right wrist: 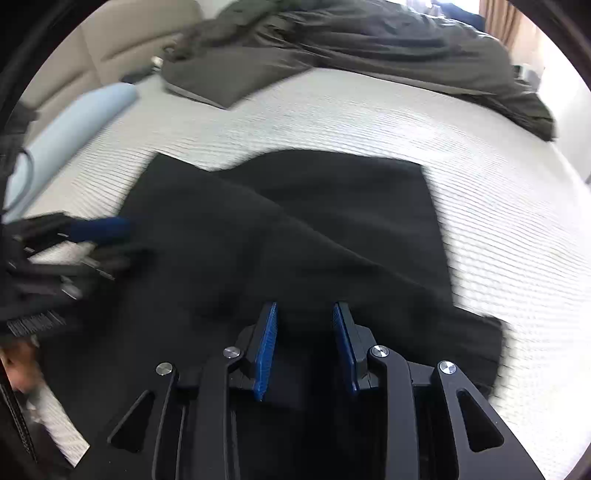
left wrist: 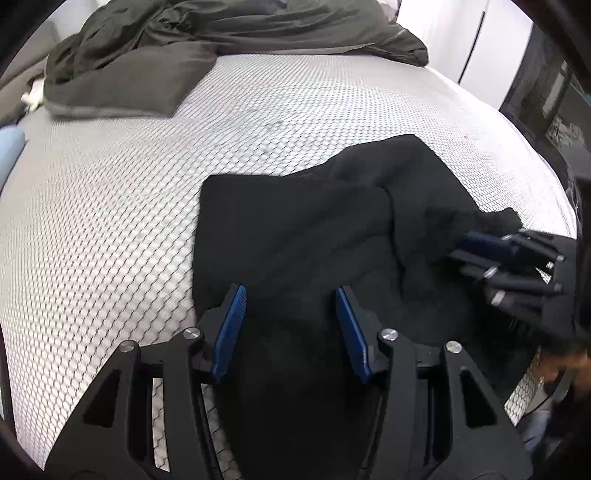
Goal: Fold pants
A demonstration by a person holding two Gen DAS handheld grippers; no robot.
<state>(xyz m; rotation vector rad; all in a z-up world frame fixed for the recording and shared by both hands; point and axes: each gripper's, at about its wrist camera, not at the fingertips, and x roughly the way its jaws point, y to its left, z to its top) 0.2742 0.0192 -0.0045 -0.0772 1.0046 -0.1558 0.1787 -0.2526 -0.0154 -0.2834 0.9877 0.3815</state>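
The pants [left wrist: 314, 229] lie spread on the mattress [left wrist: 110, 221], near its near edge, a soft black fleece-like cloth with one layer folded over another in a long diagonal ridge. The mattress cover is white, quilted in a small honeycomb pattern, and curves away toward its far edge.

The left gripper [left wrist: 291, 321] hangs over the near part of the pants, its blue ribbed pads [left wrist: 231, 332] standing well apart with only flat cloth seen below them; it grasps nothing. The right gripper [right wrist: 304, 343] hangs over the near right part of the same cloth. Its pads [right wrist: 266, 350] stand closer together, a clear gap between them, and whether they pinch any cloth I cannot tell, since the black fabric and black frame merge. Each gripper shows in the other's view, at the side of the pants, blurred.

Further off, along the left edge of the mattress, lies a pale blue roll [right wrist: 74, 122]. At the far edge a dark grey duvet [left wrist: 221, 33] is bunched up, with a matching flat pillow [left wrist: 122, 85] just in front of it at the far left corner. Beyond stands a beige padded headboard [right wrist: 122, 37], and bright white light falls in at the far right.
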